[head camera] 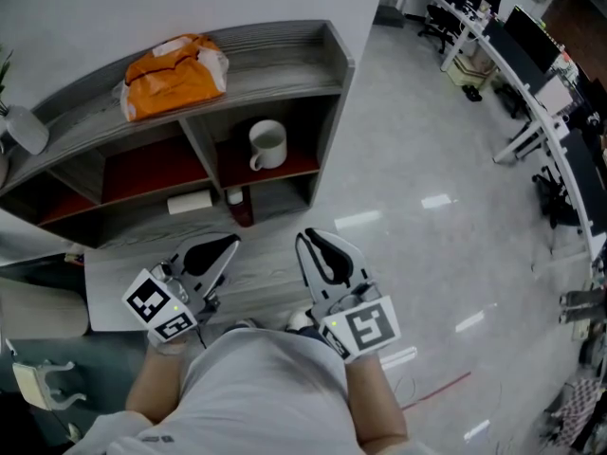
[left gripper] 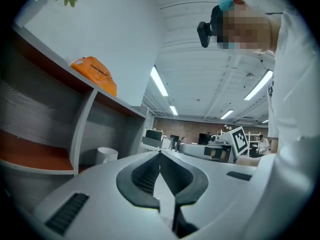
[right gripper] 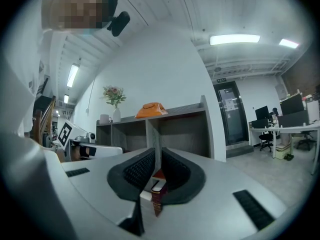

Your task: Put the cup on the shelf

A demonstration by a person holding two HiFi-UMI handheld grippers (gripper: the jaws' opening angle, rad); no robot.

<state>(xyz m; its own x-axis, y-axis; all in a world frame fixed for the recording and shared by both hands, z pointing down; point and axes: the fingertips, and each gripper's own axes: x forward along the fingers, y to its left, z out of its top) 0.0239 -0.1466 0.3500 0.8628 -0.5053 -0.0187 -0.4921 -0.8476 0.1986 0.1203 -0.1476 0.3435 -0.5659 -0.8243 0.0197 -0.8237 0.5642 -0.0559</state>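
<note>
A white cup (head camera: pixel 267 145) stands upright on the red board in the right compartment of the grey shelf unit (head camera: pixel 285 55); it also shows in the left gripper view as the cup (left gripper: pixel 106 155), low in that compartment. My left gripper (head camera: pixel 228 245) is shut and holds nothing, close to my body and in front of the shelf. Beside it, my right gripper (head camera: pixel 305 240) is shut and empty too, well short of the cup. In the gripper views, the left gripper (left gripper: pixel 160 154) and the right gripper (right gripper: pixel 156 156) have their jaw tips touching.
An orange bag (head camera: pixel 174 74) lies on top of the shelf, and a vase (head camera: pixel 24 126) stands at its left end. A white box (head camera: pixel 190 201) and a dark red bottle (head camera: pixel 242 207) sit at the shelf's foot. Office desks (head camera: pixel 517 55) stand far right across the glossy floor.
</note>
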